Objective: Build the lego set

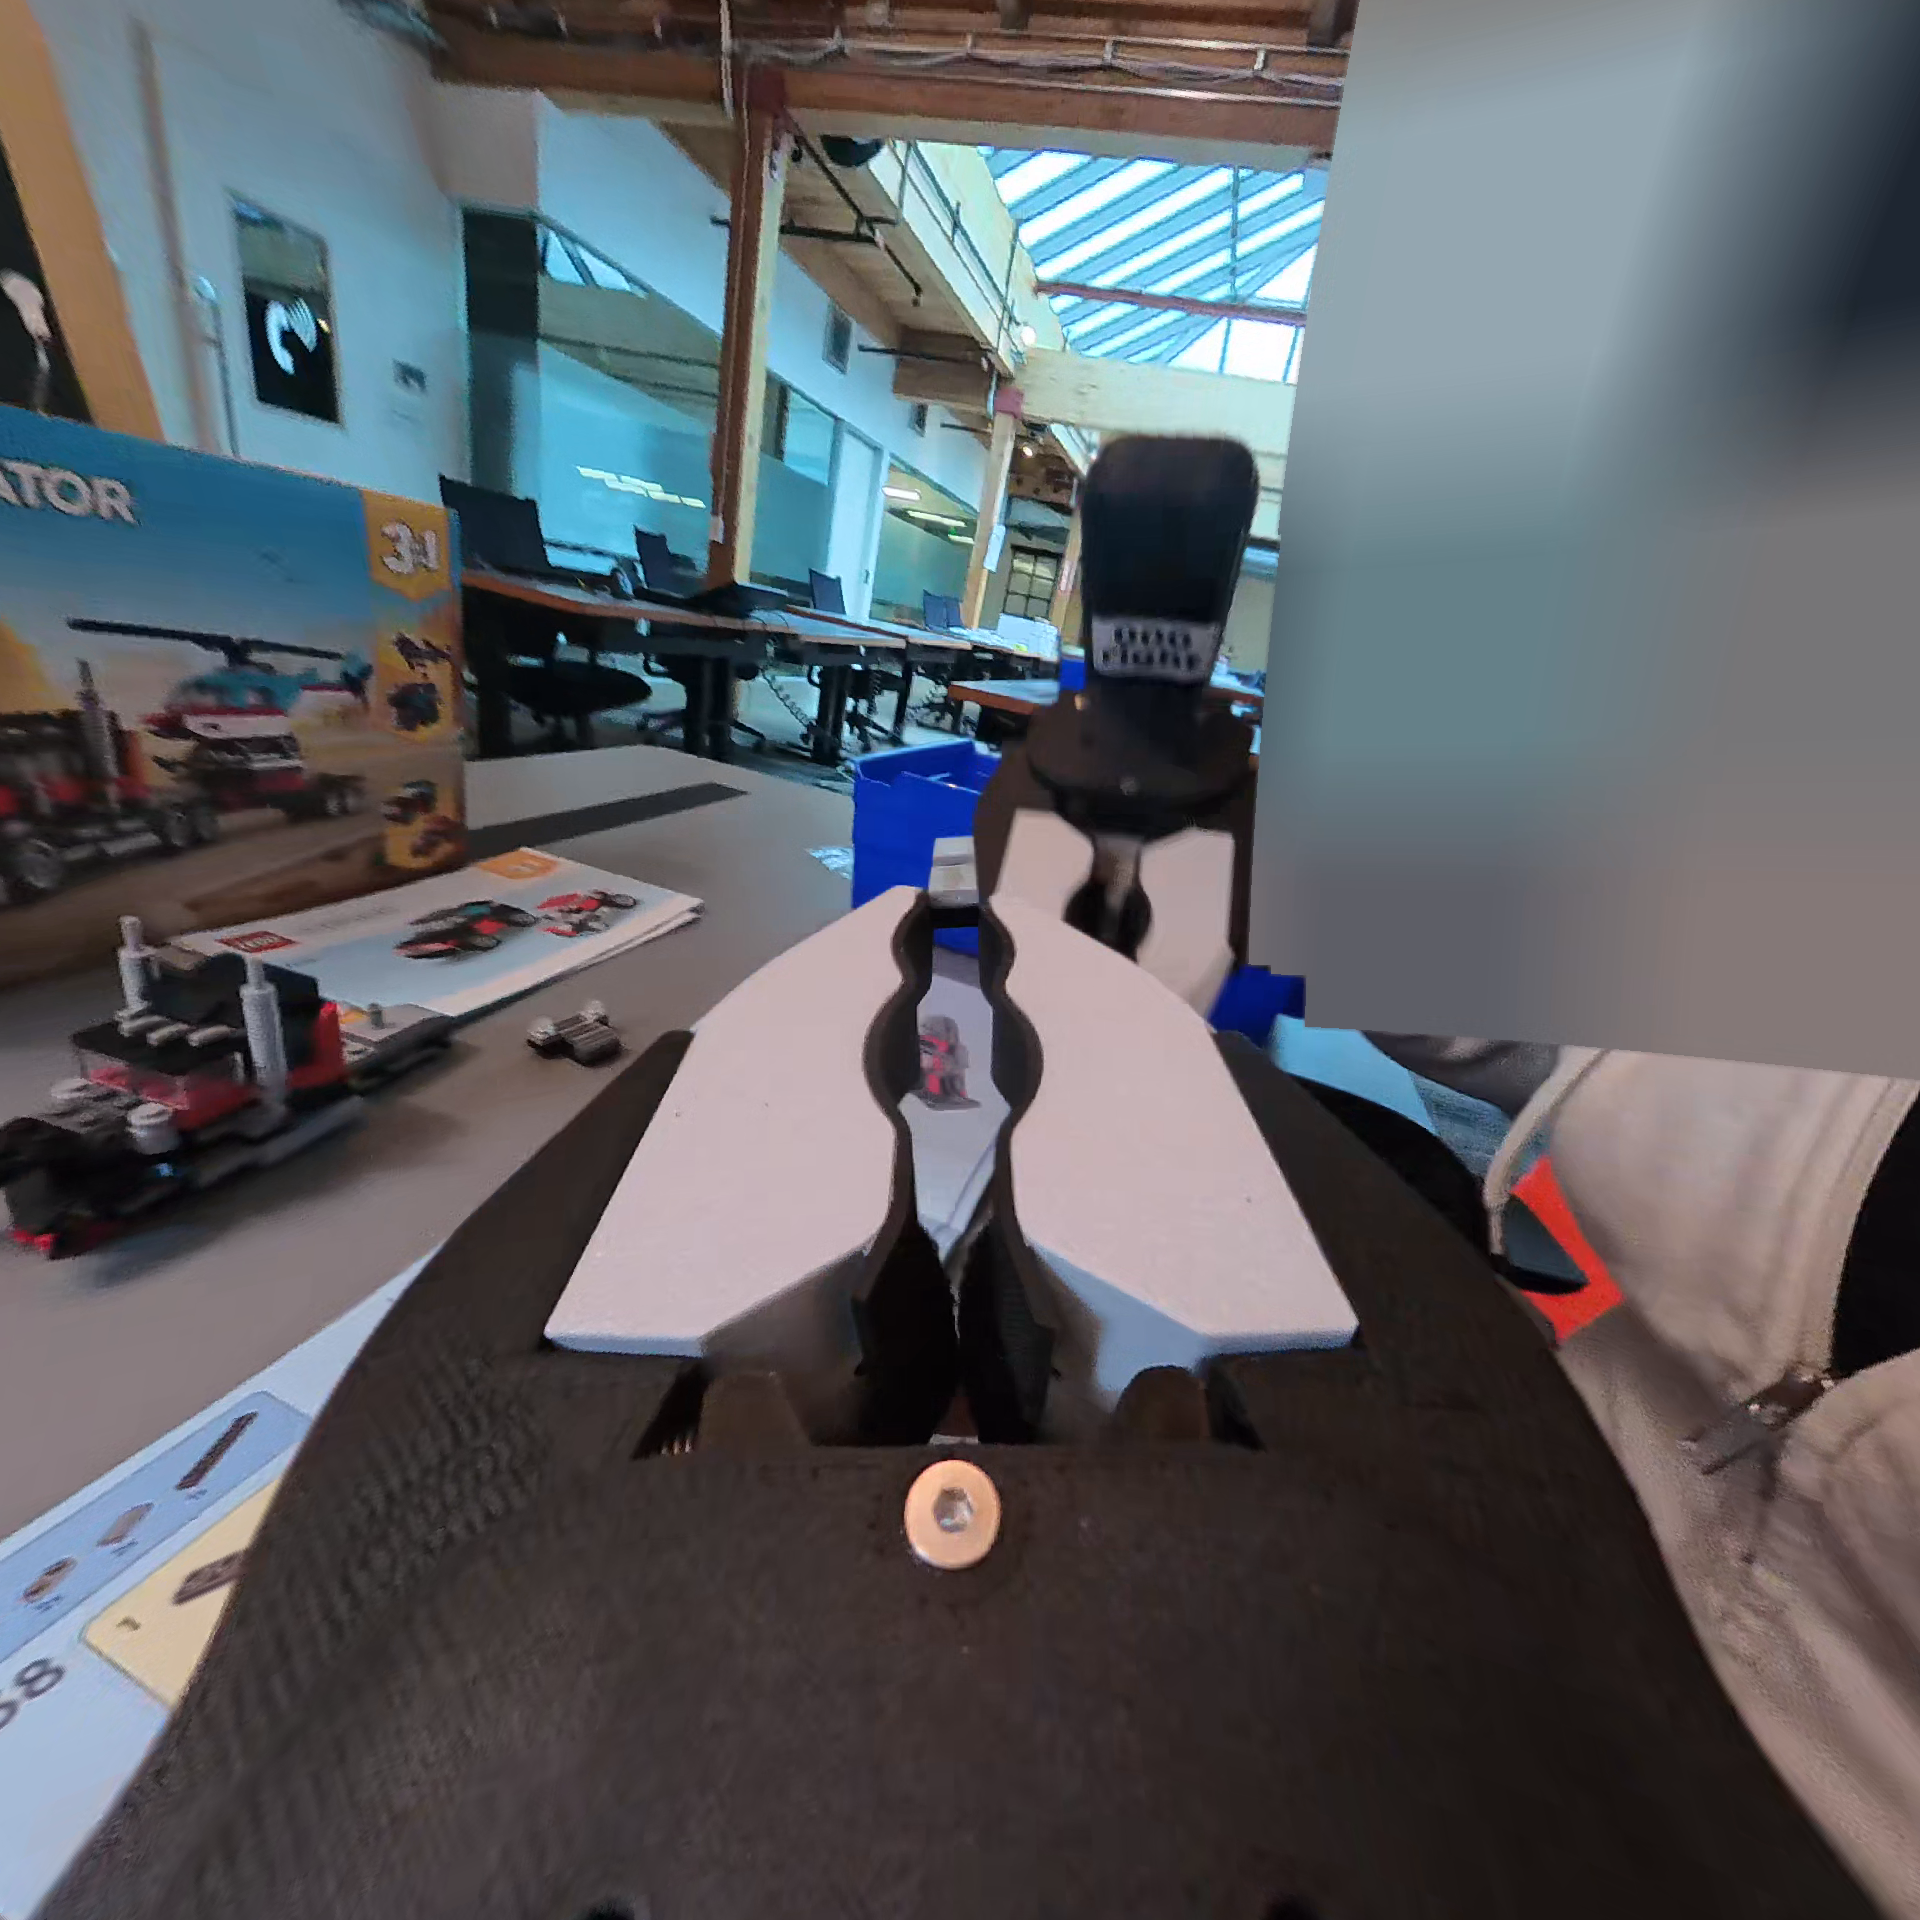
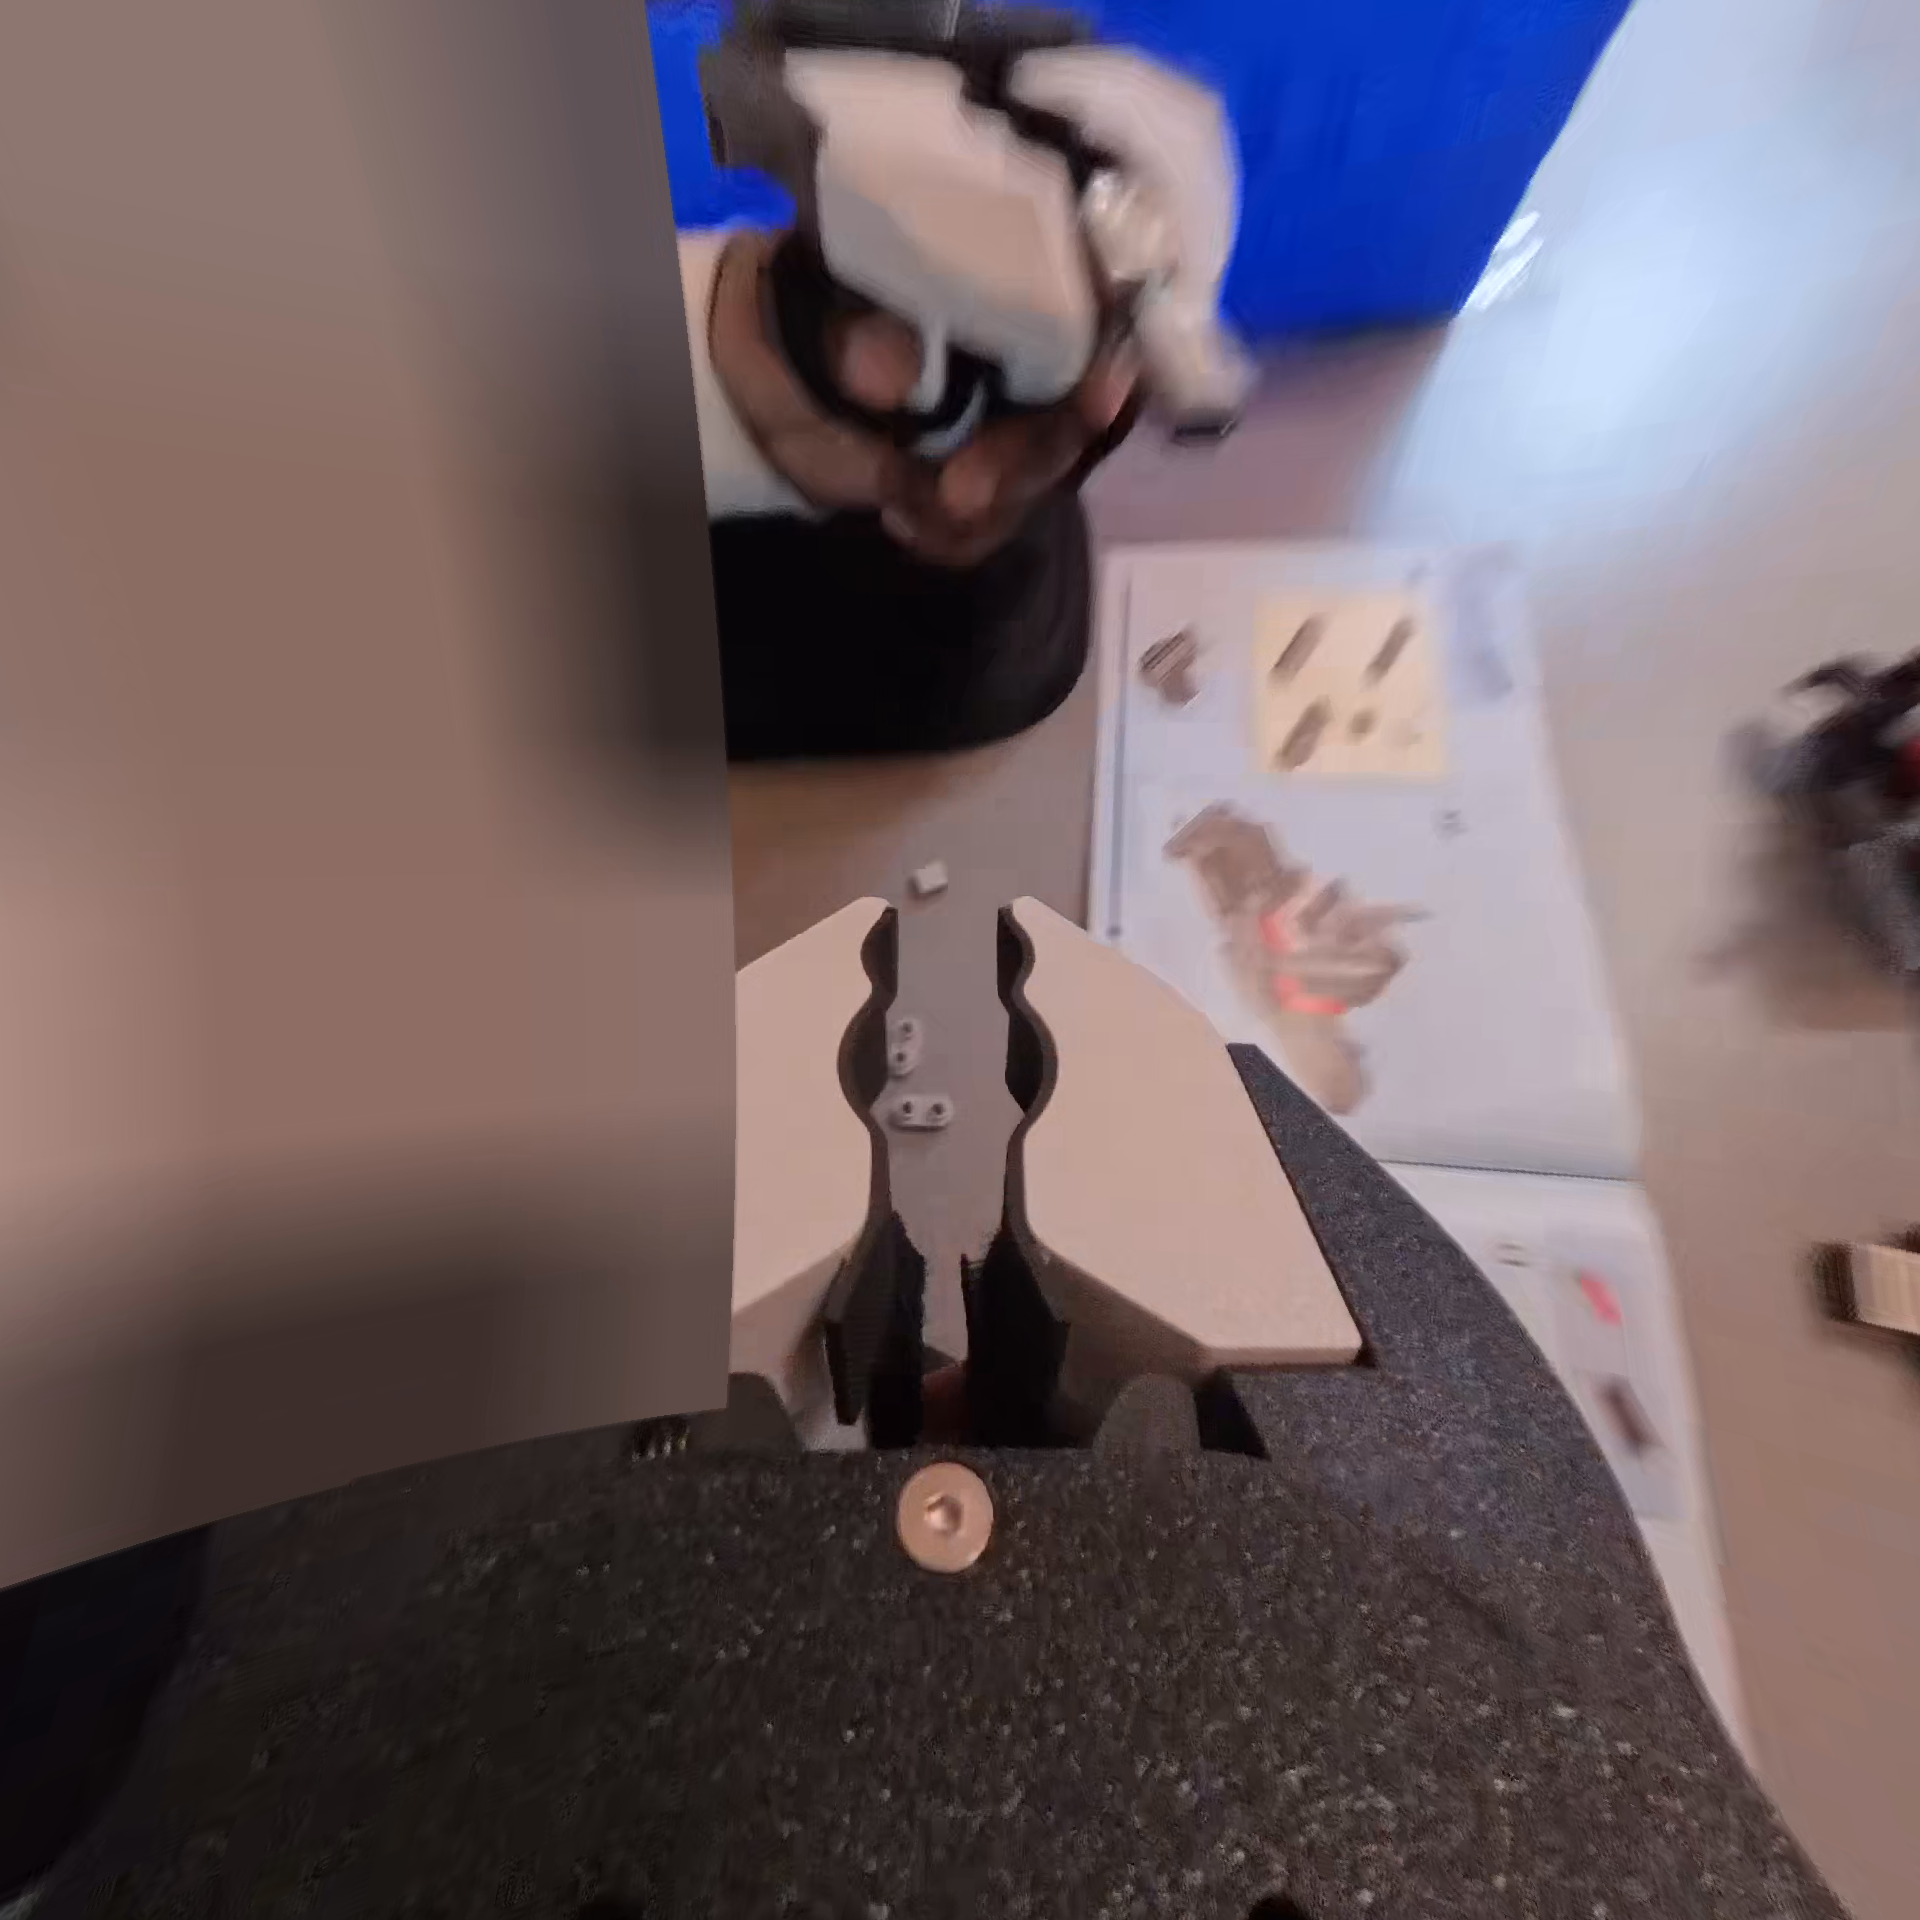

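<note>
Left tongs [image 1: 954,914] pinch upright brick [image 1: 953,871].

Lego box [image 1: 208,665] cut off at left edge, truck model [image 2: 1839,800] motion-blurred & cropped at right edge, open instr. booklet [image 2: 1351,852] smeared, unreadable.

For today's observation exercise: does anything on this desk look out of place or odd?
Mostly tidy. Small grey pieces lie loose on the bare table, and a small black part sits alone, apart from the half-built truck. Nothing looks damaged.
</note>
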`<move>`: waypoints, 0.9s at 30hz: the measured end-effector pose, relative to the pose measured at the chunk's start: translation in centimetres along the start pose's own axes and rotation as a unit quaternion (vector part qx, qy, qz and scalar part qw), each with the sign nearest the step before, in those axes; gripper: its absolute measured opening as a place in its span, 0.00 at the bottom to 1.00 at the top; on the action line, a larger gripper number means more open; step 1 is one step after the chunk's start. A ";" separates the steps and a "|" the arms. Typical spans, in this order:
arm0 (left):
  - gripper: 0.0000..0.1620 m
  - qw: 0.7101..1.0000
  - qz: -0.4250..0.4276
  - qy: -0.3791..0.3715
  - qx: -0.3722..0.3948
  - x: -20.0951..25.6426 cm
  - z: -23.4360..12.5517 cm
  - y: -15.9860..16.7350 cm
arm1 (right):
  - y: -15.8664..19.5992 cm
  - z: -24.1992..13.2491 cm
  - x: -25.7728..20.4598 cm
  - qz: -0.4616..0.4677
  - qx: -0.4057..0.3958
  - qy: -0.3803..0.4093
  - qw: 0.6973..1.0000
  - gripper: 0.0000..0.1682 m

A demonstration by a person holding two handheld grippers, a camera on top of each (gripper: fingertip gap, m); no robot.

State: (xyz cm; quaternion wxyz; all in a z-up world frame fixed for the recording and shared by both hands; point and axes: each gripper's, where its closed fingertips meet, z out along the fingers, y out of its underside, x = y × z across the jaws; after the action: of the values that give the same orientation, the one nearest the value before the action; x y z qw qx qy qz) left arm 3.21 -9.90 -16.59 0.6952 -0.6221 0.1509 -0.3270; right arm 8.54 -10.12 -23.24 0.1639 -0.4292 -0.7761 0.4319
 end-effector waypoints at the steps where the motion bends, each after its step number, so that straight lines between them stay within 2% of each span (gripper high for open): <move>1: 0.05 1.000 0.007 -0.003 0.009 -0.2 -0.1 0.0 | 0.9 1.1 -0.6 0.004 -0.018 -0.012 1.000 0.12; 6: 0.05 0.996 0.011 -0.023 0.087 -0.8 -1.8 -2.2 | 1.8 5.7 -1.4 -0.039 -0.031 -0.025 0.998 0.10; 9: 0.05 0.993 0.001 -0.023 0.116 -1.0 -2.7 -2.9 | 2.5 7.3 -1.0 -0.090 -0.067 -0.027 0.993 0.09; 16: 0.05 0.995 0.029 -0.036 0.092 -1.1 -2.4 -2.2 | 3.2 8.2 -0.7 -0.111 -0.092 -0.046 0.989 0.03; 23: 0.05 0.995 0.035 -0.037 0.083 -1.2 -2.2 -1.9 | 2.8 7.4 -0.9 -0.095 -0.066 -0.045 0.992 0.07; 27: 0.05 0.996 0.042 -0.033 0.075 -1.0 -2.0 -1.6 | 3.3 7.5 -0.3 -0.091 -0.090 -0.039 0.991 0.09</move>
State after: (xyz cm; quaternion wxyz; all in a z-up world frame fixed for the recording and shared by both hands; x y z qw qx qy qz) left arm 0.79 -10.84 -15.57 0.7574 -0.5722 0.1286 -0.2870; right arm 5.81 -13.50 -30.19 0.1333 -0.3527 -0.8533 0.3601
